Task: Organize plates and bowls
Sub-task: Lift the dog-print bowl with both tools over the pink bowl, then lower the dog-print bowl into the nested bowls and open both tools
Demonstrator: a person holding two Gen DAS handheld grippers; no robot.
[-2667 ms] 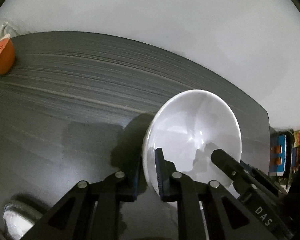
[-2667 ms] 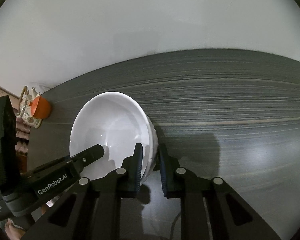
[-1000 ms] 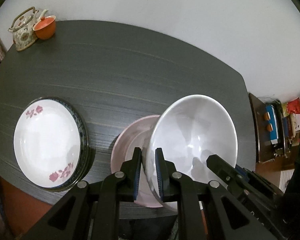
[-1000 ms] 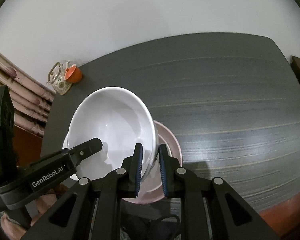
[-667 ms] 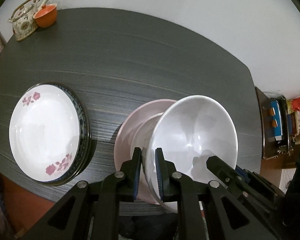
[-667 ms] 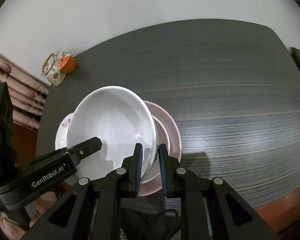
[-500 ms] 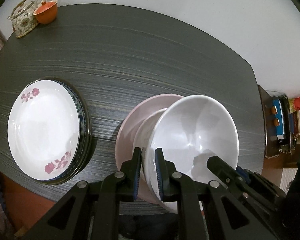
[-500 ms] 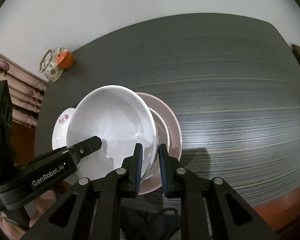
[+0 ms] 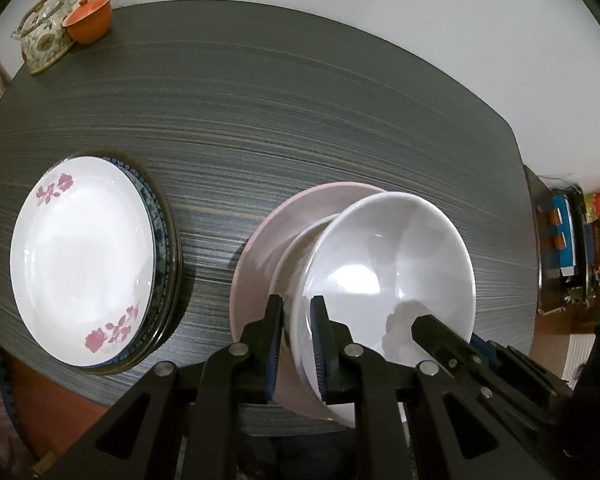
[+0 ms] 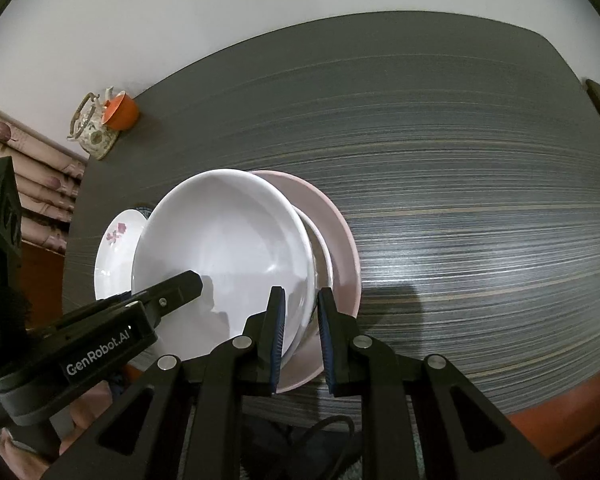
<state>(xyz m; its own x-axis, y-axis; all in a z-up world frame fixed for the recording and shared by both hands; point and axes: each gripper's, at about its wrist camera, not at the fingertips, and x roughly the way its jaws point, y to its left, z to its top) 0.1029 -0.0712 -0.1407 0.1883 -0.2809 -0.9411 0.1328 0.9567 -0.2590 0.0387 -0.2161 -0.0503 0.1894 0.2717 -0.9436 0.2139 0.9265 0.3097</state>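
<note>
Both tools are pinched onto one white bowl (image 9: 388, 264), the left gripper (image 9: 298, 344) on its near-left rim and the right gripper (image 10: 300, 340) on the opposite rim. It sits tilted over a smaller white dish inside the pink plate (image 9: 268, 240) (whether it rests there I cannot tell), beside the flowered plates (image 9: 80, 264) on the dark table (image 9: 300, 120).

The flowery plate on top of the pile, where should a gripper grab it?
Pinch the flowery plate by its raised rim at the near table edge, coming from the front. It lies flat on the blue-rimmed plate, so only the thin lip is grippable.
</note>
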